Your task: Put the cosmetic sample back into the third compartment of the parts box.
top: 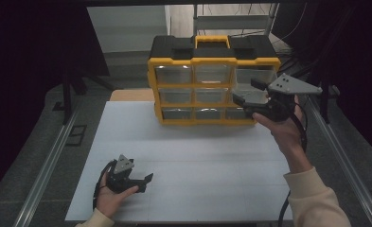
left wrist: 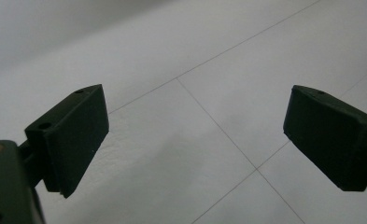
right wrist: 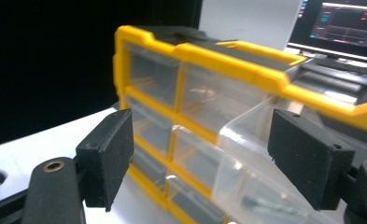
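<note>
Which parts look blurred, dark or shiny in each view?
High view: surroundings nearly black. Left gripper view: white table surface blurs toward the top. Right gripper view: clear plastic drawer pulled out of the yellow-framed organizer looks soft, with pale reflections.

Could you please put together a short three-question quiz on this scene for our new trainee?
1. True or false: the left gripper holds a drawer.
2. Which gripper is raised at the yellow-and-black plastic drawer cabinet: (a) left, (b) right?
3. Fill in: the clear plastic drawer in front of the right gripper's fingers is partly pulled ____.

Key: 1 false, it is open over the white table; 2 b; 3 out.
</note>
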Demonstrator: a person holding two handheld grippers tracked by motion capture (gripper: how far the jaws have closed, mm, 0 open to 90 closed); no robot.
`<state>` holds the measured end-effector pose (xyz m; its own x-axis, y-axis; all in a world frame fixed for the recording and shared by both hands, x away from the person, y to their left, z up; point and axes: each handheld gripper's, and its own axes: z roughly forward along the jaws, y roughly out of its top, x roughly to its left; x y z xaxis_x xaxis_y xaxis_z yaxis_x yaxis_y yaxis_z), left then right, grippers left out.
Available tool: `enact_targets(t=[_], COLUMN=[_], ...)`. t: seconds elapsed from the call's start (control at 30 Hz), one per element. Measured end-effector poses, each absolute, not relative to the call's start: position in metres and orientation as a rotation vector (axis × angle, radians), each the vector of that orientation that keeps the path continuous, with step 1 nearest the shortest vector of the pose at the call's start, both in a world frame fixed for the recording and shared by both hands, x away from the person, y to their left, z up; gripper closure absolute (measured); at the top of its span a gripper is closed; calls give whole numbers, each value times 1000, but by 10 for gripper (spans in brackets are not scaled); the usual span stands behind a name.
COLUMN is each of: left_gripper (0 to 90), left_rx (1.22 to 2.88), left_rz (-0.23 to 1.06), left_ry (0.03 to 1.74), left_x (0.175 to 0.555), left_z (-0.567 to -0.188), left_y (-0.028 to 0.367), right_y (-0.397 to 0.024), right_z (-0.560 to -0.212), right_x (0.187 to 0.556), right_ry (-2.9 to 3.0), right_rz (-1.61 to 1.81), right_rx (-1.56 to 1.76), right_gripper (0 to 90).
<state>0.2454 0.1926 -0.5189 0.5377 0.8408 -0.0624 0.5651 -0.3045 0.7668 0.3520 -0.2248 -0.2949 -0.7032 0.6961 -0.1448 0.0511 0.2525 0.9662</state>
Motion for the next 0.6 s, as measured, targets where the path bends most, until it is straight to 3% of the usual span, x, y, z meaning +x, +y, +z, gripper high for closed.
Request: enact_targets(t=[0.3,0.6], left_gripper=[75,76], left_rx=[2000,1992], left_rz=[462,462], left_ry=[1123,1106], left_x=[245,246], left_z=[-517,-516], left_y=[193,191], right_y=[-235,-251], right_z=[-324,-382], right_x=[326,307], right_ry=[2036,2148], right_rz=[1484,1475], right_rx=[672,756], right_gripper=[231,234])
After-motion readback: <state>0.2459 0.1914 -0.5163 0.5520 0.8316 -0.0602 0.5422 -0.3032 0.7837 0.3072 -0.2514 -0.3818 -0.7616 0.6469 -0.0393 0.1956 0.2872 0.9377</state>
